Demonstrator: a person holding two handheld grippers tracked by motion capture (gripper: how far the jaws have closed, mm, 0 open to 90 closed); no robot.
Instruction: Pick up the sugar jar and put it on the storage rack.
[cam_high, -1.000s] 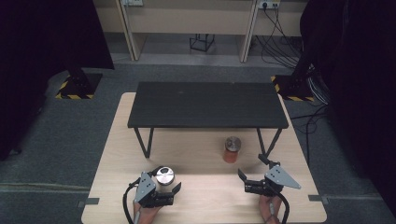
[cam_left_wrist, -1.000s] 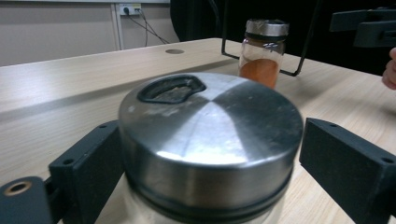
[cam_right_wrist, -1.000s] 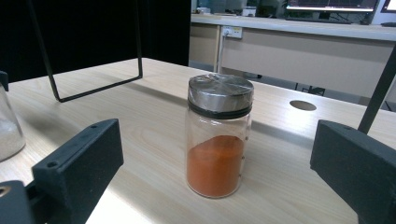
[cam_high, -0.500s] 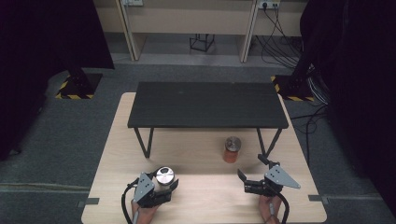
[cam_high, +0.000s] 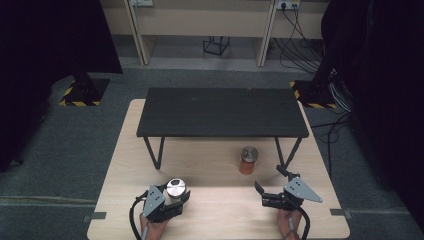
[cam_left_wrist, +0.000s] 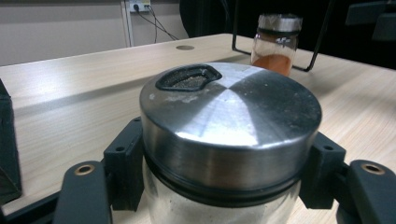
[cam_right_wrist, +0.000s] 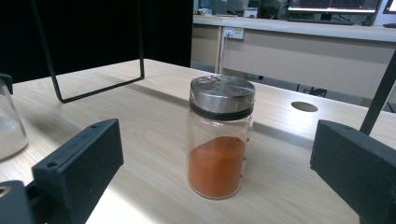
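Each gripper, left (cam_high: 172, 201) and right (cam_high: 265, 192), had matte black blocky jaws with brass-ringed screw holes, a grey three-cornered plate on top, and a trailing black cable.

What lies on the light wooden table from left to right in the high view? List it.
Left gripper with its jaws shut on the silver-lidded jar → jar of orange powder → right gripper, jaws open.

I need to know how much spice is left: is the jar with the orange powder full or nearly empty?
Under half full. In the right gripper view the orange powder jar stands upright with its metal lid on, powder filling roughly its lower third.
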